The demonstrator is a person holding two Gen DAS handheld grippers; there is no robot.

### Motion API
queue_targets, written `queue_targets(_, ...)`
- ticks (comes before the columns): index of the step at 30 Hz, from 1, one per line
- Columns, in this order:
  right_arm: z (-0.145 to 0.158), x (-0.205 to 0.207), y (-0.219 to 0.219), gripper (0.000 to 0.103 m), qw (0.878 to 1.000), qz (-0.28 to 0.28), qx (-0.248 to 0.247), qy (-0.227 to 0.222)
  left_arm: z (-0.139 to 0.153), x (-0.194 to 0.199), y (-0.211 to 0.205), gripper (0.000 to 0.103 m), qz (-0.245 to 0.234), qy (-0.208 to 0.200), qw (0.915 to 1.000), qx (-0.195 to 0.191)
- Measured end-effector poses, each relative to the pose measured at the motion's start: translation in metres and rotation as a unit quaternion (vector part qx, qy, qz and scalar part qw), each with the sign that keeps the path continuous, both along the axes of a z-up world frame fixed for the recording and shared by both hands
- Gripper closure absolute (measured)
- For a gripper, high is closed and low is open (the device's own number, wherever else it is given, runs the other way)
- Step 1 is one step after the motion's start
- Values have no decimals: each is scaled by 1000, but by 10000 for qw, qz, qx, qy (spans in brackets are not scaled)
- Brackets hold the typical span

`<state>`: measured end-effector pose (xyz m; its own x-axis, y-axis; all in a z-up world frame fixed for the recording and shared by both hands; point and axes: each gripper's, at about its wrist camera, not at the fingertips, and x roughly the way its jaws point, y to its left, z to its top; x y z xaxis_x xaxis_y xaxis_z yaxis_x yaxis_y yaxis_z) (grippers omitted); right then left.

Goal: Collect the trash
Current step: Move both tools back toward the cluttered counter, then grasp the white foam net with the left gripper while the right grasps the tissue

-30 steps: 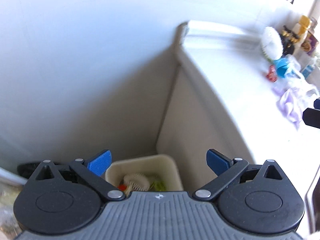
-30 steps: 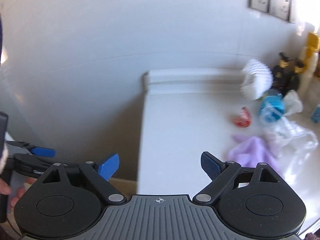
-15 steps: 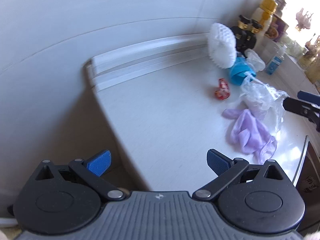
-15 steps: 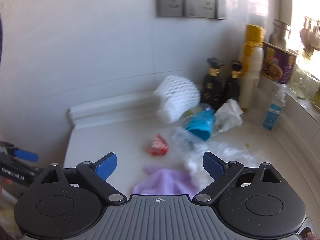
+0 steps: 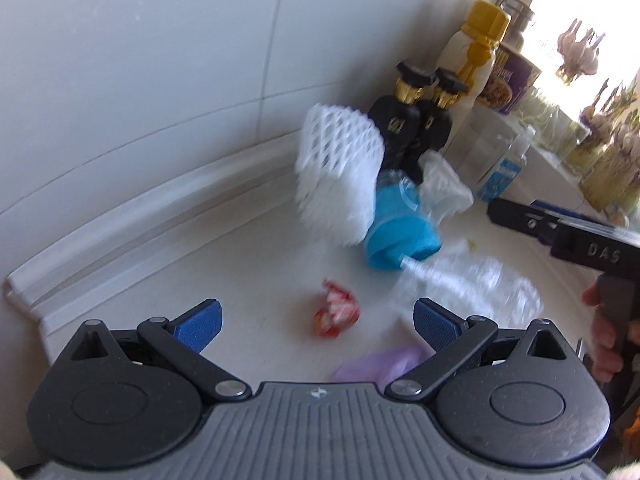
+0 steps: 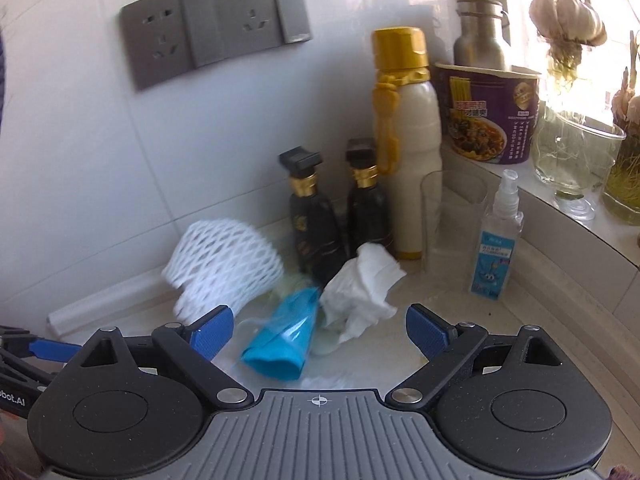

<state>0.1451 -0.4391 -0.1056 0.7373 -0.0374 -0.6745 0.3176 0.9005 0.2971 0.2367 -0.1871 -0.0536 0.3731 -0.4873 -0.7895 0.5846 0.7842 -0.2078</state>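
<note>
Trash lies on a white counter (image 5: 224, 248). A red crumpled wrapper (image 5: 335, 314) sits between the fingers of my open left gripper (image 5: 318, 322), a little ahead of it. Behind it are a white foam net (image 5: 340, 172), a blue crushed cup (image 5: 398, 229), clear plastic film (image 5: 468, 284) and a purple glove (image 5: 380, 362). My right gripper (image 6: 318, 334) is open and empty above the blue cup (image 6: 282, 342), with the foam net (image 6: 224, 266) to its left and a crumpled white tissue (image 6: 362, 286) straight ahead.
Against the tiled wall stand two dark bottles (image 6: 312, 224), a white bottle with a gold cap (image 6: 406, 152), a clear glass (image 6: 450, 220) and a spray bottle (image 6: 496, 248). A noodle cup (image 6: 486, 114) and plants sit on the sill. A hand (image 5: 604, 332) holds the right gripper.
Both grippers have swung from the bin and the counter's left end to the trash pile and moved in closer. Both stayed open.
</note>
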Motion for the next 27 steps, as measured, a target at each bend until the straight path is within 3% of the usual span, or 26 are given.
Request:
queue_targets(8,-25,18,-31,11,9987,-105,382,-306,-5,20,-31,9,200,79,9990,-386)
queue_targets(10,-30,22,-34,14,9982,-49,460,-373,-8,24,-36,15,289,140,9984,-473)
queue_targets(15,-40,31,-37,30,9971,60,604,-458,-13,30,-43,25,505,103,9970,-570)
queue_targets(17,-45,35,-37,43,9972,59,631,-401,-15,31,-46,30,560,40,9969,-547)
queue_targets(27,-62,45,-41,80,9967,-61,777,-231,-23,35,-60,68,666,-130,9972,-302)
